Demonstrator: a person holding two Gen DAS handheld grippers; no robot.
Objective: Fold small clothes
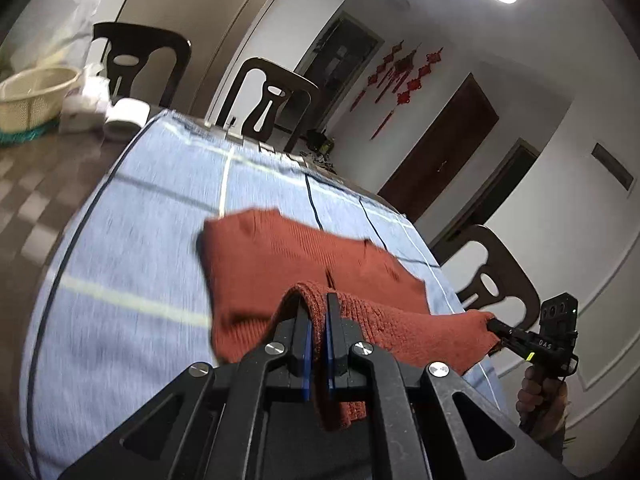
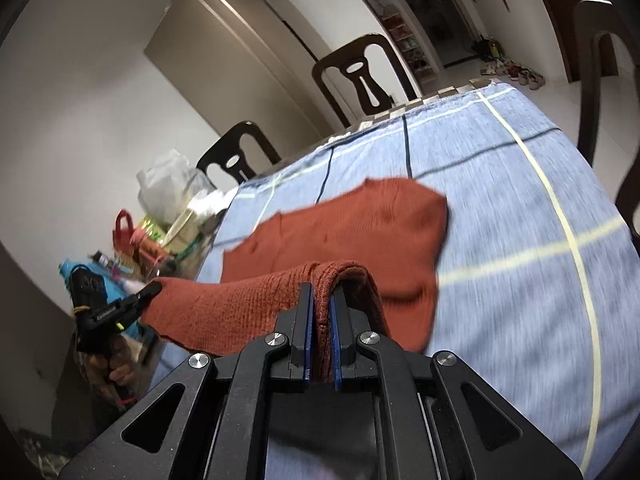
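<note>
The rust-red knit garment (image 1: 304, 264) lay partly on the blue striped cloth (image 1: 132, 240) that covered the tabletop, its near edge lifted off the surface and stretched between the two tools. The left gripper (image 1: 318, 308) had its blue-padded fingers (image 1: 306, 344) pressed together on a fold of that edge, the knit draped over the fingertips. The right gripper (image 2: 322, 300) pinched the edge's other end in the same way, fabric bunched between its fingers (image 2: 308, 320). Each tool showed in the other's view, biting a corner of the raised hem. The lifted hem ran as the garment's long axis from one gripper to the other, roughly along the near side of the tabletop, while the body sloped down and away toward the far side, ending in a blunt rounded edge on the cloth.

Bare cloth lay beyond the garment on the far side and to both flanks. A cream basket (image 1: 36, 96) and white rolls sat at the tabletop's far left corner, well apart from the garment. Dark chairs (image 1: 268, 100) stood along the far edge, and one (image 1: 492, 276) stood near the right gripper
</note>
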